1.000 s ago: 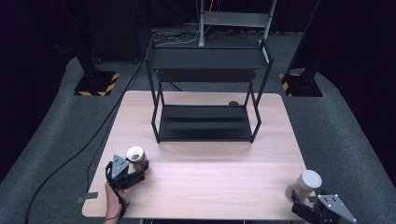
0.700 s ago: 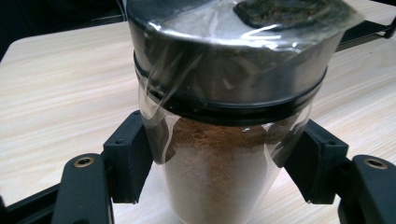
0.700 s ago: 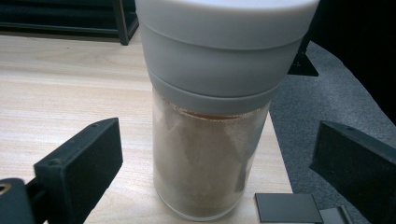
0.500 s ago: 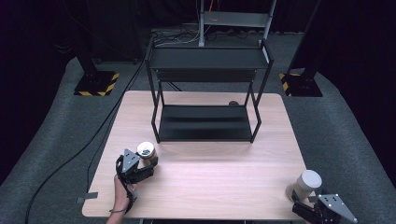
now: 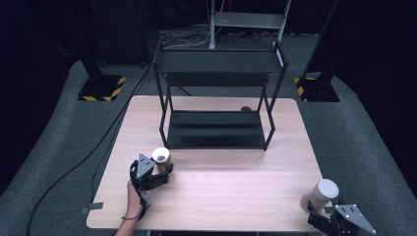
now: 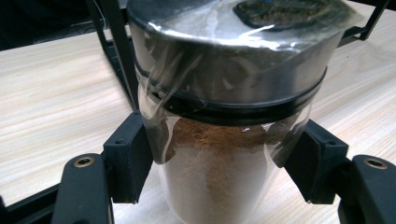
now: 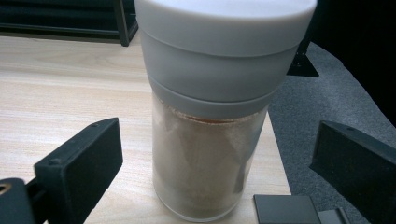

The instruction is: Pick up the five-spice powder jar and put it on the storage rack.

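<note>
A: Item one, left gripper (image 5: 156,172). Condition?

B: Clamped on the metal-lidded jar (image 6: 219,116). In the left gripper view both black pads press flat against the clear wall, one on each side. The jar holds brown powder, and clear wrap covers its lid and shoulder. In the high view it stands upright near the table's (image 5: 231,196) front left, and the person's hand (image 5: 135,194) comes in from the bottom edge behind the gripper.

A: Is the jar resting on the wood or lifted?

B: Cannot tell; its base is cut off at the bottom of the left gripper view.

A: Item two, right gripper (image 5: 324,216).

B: Jaws wide apart. In the right gripper view the white-capped jar (image 7: 217,112) stands between them, with a clear gap to each pad; neither touches it. Contents: pale brown powder, under a tall white cap.

A: Location of that jar?

B: Upright on the table's front right corner, close to the edge, with grey carpet beyond it. It is well apart from the other jar.

A: Other stock?

B: One black two-tier shelf rack (image 5: 216,98) at the back middle of the table, both tiers bare. A small brown round object (image 5: 245,109) sits behind its lower tier, too small to identify.
</note>
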A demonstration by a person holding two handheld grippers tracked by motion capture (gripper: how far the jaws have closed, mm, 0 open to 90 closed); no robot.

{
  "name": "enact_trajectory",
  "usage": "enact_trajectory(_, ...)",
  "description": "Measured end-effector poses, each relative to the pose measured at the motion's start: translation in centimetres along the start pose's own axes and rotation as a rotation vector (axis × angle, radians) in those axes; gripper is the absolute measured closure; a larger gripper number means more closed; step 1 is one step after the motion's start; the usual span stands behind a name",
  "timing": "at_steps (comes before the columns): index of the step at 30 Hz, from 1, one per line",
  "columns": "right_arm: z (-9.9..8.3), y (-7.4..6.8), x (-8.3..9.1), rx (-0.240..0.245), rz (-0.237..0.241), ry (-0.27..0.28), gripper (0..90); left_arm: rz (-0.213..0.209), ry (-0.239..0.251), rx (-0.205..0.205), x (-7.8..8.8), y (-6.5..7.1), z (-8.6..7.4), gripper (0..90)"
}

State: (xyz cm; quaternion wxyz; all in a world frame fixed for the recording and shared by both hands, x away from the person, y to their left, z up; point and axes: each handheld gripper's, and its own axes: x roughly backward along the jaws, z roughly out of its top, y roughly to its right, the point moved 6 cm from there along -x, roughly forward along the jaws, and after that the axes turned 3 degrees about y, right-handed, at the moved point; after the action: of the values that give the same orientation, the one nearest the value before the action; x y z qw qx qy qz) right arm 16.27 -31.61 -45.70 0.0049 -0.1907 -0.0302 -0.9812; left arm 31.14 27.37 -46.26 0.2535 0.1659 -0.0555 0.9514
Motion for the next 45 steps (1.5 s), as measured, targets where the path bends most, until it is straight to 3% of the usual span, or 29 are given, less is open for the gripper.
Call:
enact_trajectory(10,0.2,0.0,0.0,0.002,0.000,0.004,0.5,-0.028,0.001,-0.016,-1.1,0.4,0.8,30.9)
enact_trajectory(19,0.3,0.0,-0.1,0.002,0.000,0.004,0.5,-0.050,-0.008,-0.001,-2.3,0.4,1.0,30.8)
enact_trajectory(45,0.3,0.1,-0.3,0.014,0.000,0.000,0.5,-0.087,-0.010,-0.043,-6.0,1.1,2.8,30.8)
